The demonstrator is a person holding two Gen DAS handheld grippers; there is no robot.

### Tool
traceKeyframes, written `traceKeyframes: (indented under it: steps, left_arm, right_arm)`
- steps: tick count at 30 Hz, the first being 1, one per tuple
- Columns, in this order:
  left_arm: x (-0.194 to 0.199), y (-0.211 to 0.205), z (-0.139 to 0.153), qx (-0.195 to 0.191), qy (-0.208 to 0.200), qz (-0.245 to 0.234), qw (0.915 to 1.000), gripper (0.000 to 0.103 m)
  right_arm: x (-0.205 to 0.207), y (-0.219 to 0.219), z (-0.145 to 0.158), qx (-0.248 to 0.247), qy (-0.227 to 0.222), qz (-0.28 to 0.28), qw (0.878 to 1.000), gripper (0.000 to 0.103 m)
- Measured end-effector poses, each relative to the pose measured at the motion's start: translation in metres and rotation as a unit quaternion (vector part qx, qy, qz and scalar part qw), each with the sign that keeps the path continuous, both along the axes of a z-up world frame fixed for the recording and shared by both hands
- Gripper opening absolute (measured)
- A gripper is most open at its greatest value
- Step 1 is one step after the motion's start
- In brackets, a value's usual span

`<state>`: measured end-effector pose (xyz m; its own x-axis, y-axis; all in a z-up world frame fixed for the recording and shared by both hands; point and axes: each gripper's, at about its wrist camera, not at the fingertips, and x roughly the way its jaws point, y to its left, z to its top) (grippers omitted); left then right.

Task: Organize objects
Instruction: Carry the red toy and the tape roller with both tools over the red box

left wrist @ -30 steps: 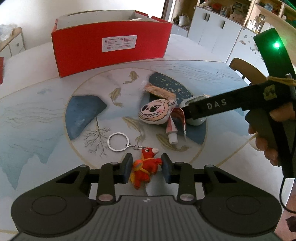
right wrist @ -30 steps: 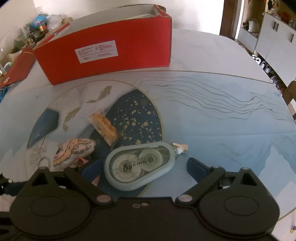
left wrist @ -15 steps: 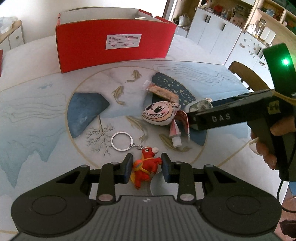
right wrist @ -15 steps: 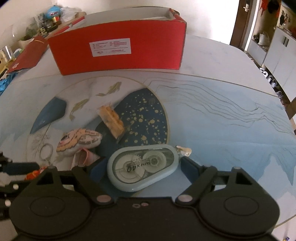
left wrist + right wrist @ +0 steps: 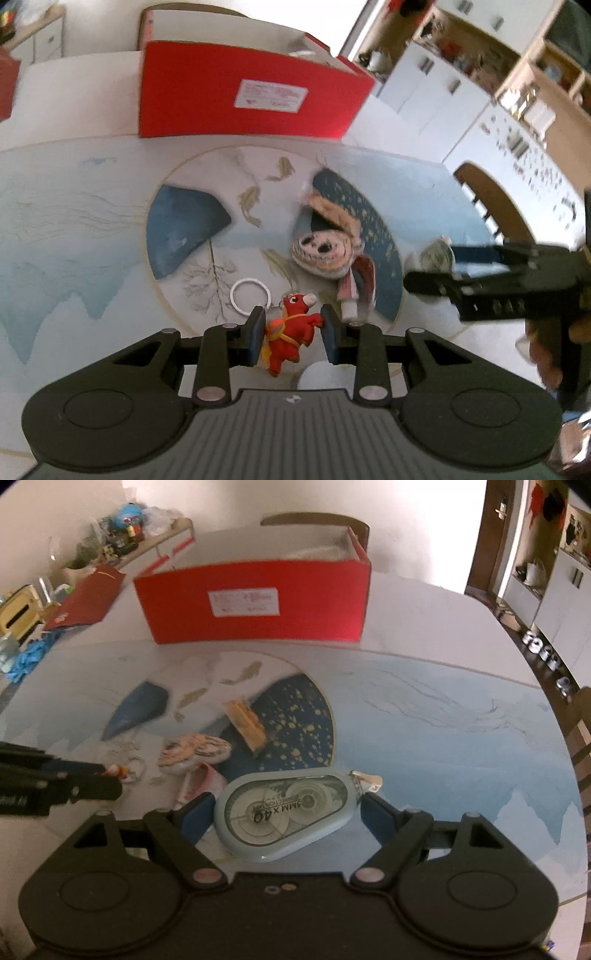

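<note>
Right in front of the red box (image 5: 258, 602), near side of the table (image 5: 443, 672), both grippers already have something. The right gripper (image 5: 284, 812) has its jaws spread wide and clamped end to end on the correction tape (image 5: 284, 812); they've just been closing in on it. Its long axis runs crosswise between the pads, parallel to the box's long front wall, with the tip sticking out past the right pad. The left gripper (image 5: 291, 334) is squeezed nearly shut on the little red keychain toy (image 5: 290, 334), head toward the box, ring (image 5: 250, 295) dangling ahead. Both look about equally far from the box, so I'd guess straight forward and over the wall. Between them and the box are a plush face (image 5: 321, 253), a small tube (image 5: 349, 299) and a wrapped snack (image 5: 245, 722).
</note>
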<state>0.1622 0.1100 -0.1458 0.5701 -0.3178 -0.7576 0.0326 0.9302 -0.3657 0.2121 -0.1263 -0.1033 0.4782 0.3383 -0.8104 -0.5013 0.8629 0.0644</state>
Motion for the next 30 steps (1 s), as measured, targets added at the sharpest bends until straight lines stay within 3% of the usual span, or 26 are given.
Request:
traceKeyframes:
  steps: [3,9,20,30]
  left_arm:
    - [0.003,0.015,0.005,-0.050,0.006,0.019,0.9986,0.030]
    - [0.009,0.035,0.031,-0.078,-0.016,0.040,0.9960,0.030]
    - [0.048,0.054,0.097,-0.046,-0.090,0.008,0.9948,0.030]
    - [0.108,0.068,0.154,0.009,-0.155,-0.016,0.9877,0.030]
  right_arm:
    - [-0.001,0.001,0.013,0.002,-0.003,0.006,1.000,0.085]
    - [0.003,0.006,0.039,0.014,-0.009,0.016,1.000,0.085]
    - [0.042,0.030,0.084,0.006,-0.040,0.046,0.998,0.085]
    - [0.089,0.062,0.125,0.010,-0.105,0.056,0.993,0.085]
